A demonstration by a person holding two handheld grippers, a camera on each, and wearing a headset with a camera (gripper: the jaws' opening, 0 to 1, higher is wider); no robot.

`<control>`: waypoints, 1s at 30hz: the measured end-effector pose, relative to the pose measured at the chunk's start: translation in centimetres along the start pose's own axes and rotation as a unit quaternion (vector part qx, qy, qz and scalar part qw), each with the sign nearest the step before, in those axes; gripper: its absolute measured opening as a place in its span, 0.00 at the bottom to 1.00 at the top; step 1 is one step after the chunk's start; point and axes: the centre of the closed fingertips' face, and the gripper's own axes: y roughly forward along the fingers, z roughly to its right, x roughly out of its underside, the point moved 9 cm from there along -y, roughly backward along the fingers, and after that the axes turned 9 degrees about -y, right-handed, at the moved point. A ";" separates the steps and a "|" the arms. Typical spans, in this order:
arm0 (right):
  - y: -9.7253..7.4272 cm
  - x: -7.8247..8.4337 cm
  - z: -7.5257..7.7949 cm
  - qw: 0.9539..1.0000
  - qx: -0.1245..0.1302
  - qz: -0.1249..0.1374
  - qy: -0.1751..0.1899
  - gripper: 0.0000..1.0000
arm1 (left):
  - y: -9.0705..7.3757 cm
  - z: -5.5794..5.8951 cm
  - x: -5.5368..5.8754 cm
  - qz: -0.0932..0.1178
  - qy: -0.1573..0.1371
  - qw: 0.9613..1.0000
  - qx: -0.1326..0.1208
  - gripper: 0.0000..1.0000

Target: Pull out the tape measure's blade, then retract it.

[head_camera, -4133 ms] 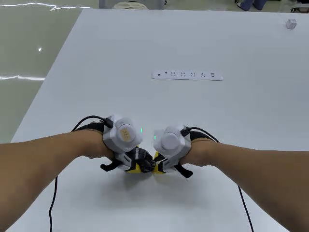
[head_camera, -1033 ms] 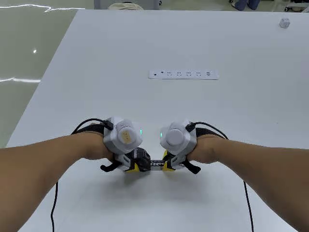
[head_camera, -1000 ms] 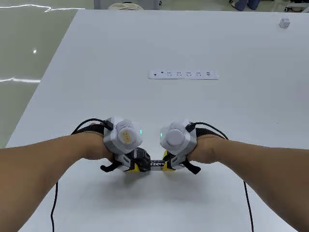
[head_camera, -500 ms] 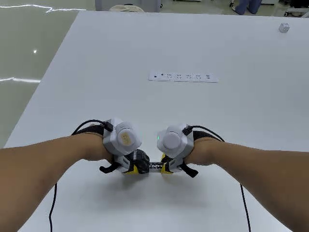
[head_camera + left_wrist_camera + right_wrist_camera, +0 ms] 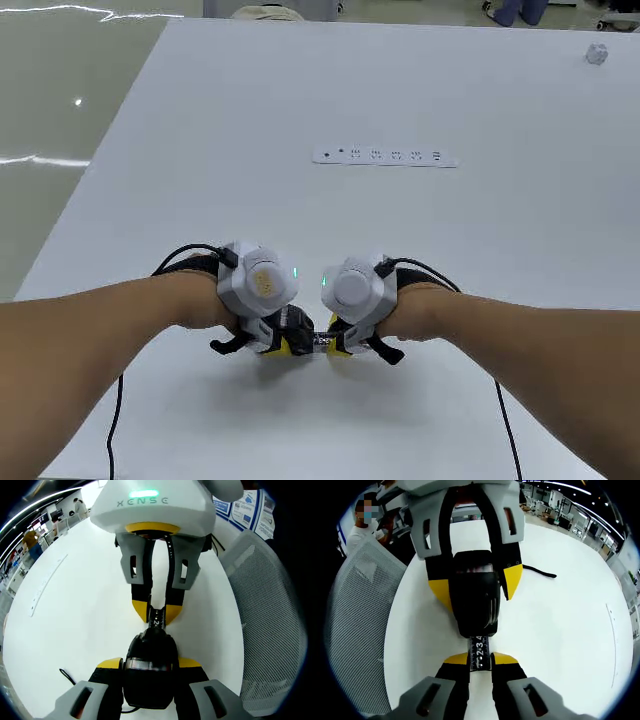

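left hand-held gripper (image 5: 283,346): clamped | right hand-held gripper (image 5: 334,348): clamped, tips facing

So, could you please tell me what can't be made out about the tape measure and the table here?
- End hook of the blade: both gripper views, hidden inside the shut right gripper.
- Sides of the tape measure case: left gripper view, covered by the left gripper clamped on it.
- Blade numbers: head view, too small.
- Small pale object at the far edge of the table: head view, too small to identify.

black tape measure (image 5: 150,672), white table (image 5: 400,90)
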 end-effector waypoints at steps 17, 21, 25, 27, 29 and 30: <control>-0.4 0.6 0.0 1.000 -0.008 -0.015 -0.027 0.13 | -0.1 -0.1 0.1 0.000 0.001 1.000 -0.001 0.36; -0.6 1.0 0.0 1.000 -0.006 -0.011 -0.020 0.13 | -0.1 -0.1 0.1 0.002 -0.001 1.000 -0.002 0.36; -0.7 1.2 0.0 1.000 -0.004 -0.009 -0.019 0.13 | -0.1 -0.2 0.1 0.004 -0.001 1.000 -0.002 0.36; -0.7 1.3 -0.1 1.000 -0.003 -0.008 -0.018 0.13 | -0.1 -0.1 0.1 0.005 -0.001 1.000 -0.002 0.36; -0.8 1.4 -0.1 1.000 -0.002 -0.007 -0.017 0.13 | -0.1 -0.1 0.1 0.007 -0.001 1.000 -0.002 0.36; -0.8 1.5 -0.1 1.000 -0.002 -0.008 -0.017 0.13 | -0.2 -0.1 0.2 0.007 -0.001 1.000 -0.002 0.36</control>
